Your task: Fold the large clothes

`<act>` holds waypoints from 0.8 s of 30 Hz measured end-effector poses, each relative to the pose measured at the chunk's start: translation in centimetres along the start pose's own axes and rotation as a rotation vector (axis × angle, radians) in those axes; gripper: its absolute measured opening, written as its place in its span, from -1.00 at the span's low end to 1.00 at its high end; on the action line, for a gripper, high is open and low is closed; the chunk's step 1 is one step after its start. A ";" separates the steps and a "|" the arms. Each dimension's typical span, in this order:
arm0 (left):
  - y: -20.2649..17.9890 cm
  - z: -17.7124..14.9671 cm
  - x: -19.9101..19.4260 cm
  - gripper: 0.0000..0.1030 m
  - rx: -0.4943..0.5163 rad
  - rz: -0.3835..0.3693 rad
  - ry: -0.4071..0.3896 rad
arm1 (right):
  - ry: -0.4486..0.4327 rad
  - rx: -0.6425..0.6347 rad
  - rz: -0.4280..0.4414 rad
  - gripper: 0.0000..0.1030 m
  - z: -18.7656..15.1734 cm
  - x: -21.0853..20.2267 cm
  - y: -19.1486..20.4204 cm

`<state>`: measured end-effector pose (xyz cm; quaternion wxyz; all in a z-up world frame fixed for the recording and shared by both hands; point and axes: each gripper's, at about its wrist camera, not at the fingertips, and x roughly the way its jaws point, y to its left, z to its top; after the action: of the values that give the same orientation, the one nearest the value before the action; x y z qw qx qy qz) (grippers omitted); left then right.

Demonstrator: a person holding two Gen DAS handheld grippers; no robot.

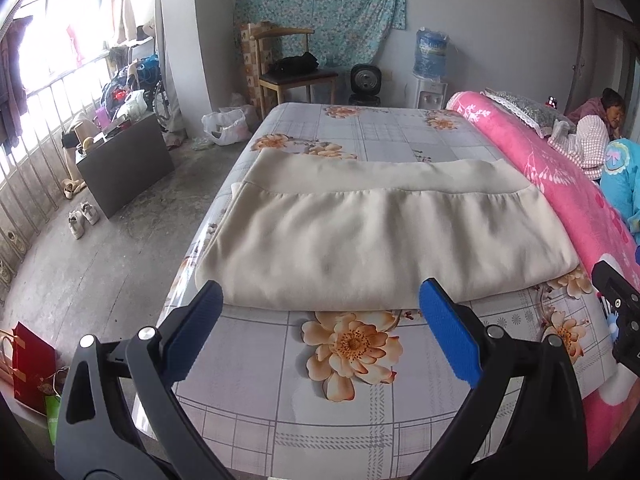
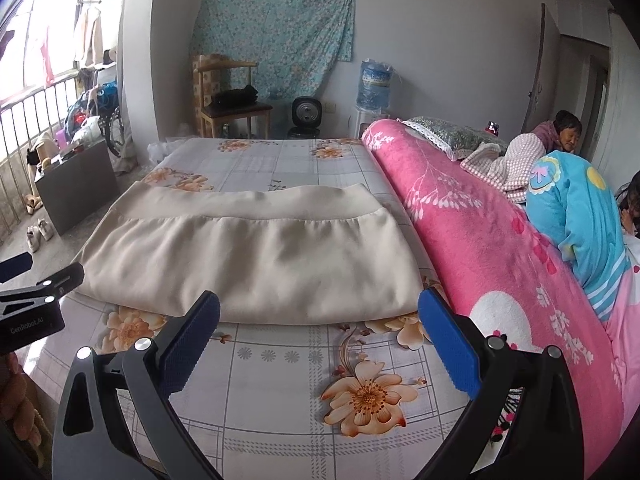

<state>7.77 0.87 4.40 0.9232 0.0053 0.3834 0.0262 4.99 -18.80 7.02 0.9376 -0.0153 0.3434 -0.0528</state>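
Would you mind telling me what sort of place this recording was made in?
Most likely a lived-in bedroom: a bed with a floral sheet, a rolled pink blanket and a pillow along its side.

Two black handheld grippers with blue-padded fingers.

The left gripper [image 1: 320, 312] has black plastic arms with triangular cut-outs, round silver pivot pins, and textured blue pads on both fingers [image 1: 448, 340]. The right gripper [image 2: 318, 316] is built the same: black arms, silver pins, blue ribbed pads. In the right view, the left gripper's black body carries small white lettering and silver screws.
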 end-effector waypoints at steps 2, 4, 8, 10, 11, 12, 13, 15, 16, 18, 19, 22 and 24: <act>0.0 -0.3 0.7 0.84 -0.013 -0.013 0.047 | 0.025 0.022 0.017 0.88 -0.1 0.5 -0.2; 0.1 -0.6 1.5 0.84 -0.028 -0.021 0.091 | 0.054 0.037 0.035 0.88 -0.3 1.0 -0.4; 0.1 -1.3 2.7 0.84 -0.040 -0.031 0.155 | 0.095 0.040 0.041 0.88 -0.8 1.9 -0.5; -0.1 -1.5 3.0 0.84 -0.026 -0.028 0.165 | 0.115 0.039 0.036 0.88 -1.0 2.3 -0.4; -0.2 -1.5 3.1 0.84 -0.022 -0.026 0.167 | 0.125 0.040 0.038 0.88 -1.0 2.6 -0.4; -0.3 -1.5 3.1 0.84 -0.018 -0.025 0.170 | 0.136 0.043 0.042 0.88 -1.1 2.8 -0.4; -0.3 -1.6 3.2 0.84 -0.018 -0.025 0.176 | 0.148 0.046 0.047 0.88 -1.1 3.1 -0.4; -0.2 -1.6 3.6 0.84 -0.018 -0.023 0.189 | 0.176 0.053 0.053 0.88 -1.1 3.4 -0.4; -0.2 -1.5 3.7 0.84 -0.020 -0.021 0.193 | 0.191 0.056 0.058 0.88 -1.1 3.6 -0.4; -0.2 -1.5 3.9 0.84 -0.025 -0.018 0.199 | 0.196 0.058 0.065 0.88 -1.0 3.8 -0.4; -0.2 -1.5 3.9 0.84 -0.026 -0.014 0.201 | 0.201 0.056 0.064 0.88 -0.9 3.9 -0.4; -0.2 -1.2 3.9 0.84 -0.028 -0.012 0.210 | 0.207 0.057 0.075 0.88 -0.9 4.1 -0.2; -0.3 -1.1 3.8 0.84 -0.026 -0.006 0.210 | 0.207 0.059 0.080 0.88 -0.8 4.2 -0.3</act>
<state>9.65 0.75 0.97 0.8779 -0.0106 0.4778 0.0288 7.57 -19.53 3.72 0.8985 0.0318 0.4369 -0.0268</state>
